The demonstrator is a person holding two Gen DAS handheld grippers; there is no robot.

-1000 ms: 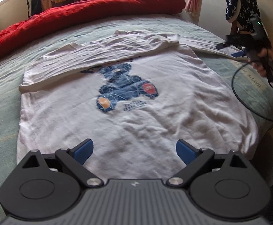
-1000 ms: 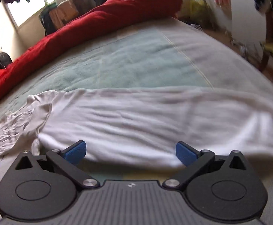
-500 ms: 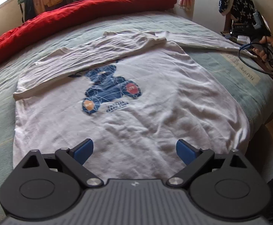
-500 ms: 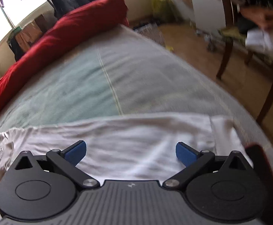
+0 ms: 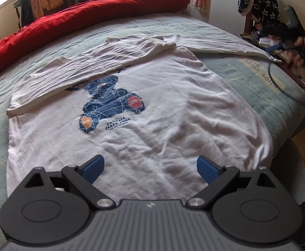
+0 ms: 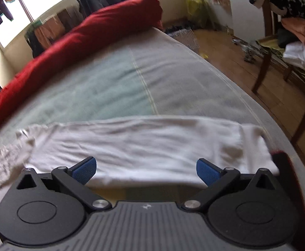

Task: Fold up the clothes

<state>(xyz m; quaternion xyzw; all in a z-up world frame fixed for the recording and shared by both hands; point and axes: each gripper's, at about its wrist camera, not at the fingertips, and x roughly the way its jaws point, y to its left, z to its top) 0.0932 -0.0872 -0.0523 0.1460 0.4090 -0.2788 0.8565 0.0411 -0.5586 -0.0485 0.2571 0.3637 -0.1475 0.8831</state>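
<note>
1. A white shirt [image 5: 152, 108] is spread flat on the bed [image 5: 257, 96], with one sleeve already folded in.
2. The other sleeve [image 6: 144, 146] is stretched out toward the bed's edge.
3. The right gripper [image 6: 146, 168] is held wide apart and empty, just over that sleeve.
4. The left gripper [image 5: 150, 167] is spread and empty above the hem.
5. The cuff should be pinched firmly, then laid across smoothly.

A white long-sleeved shirt [image 5: 165, 113] lies flat and wrinkled on the bed [image 5: 257, 87], blue bear print facing up. One sleeve [image 5: 85, 69] is folded across the chest; the other sleeve [image 6: 144, 146] stretches out to the bed's right edge.
</note>
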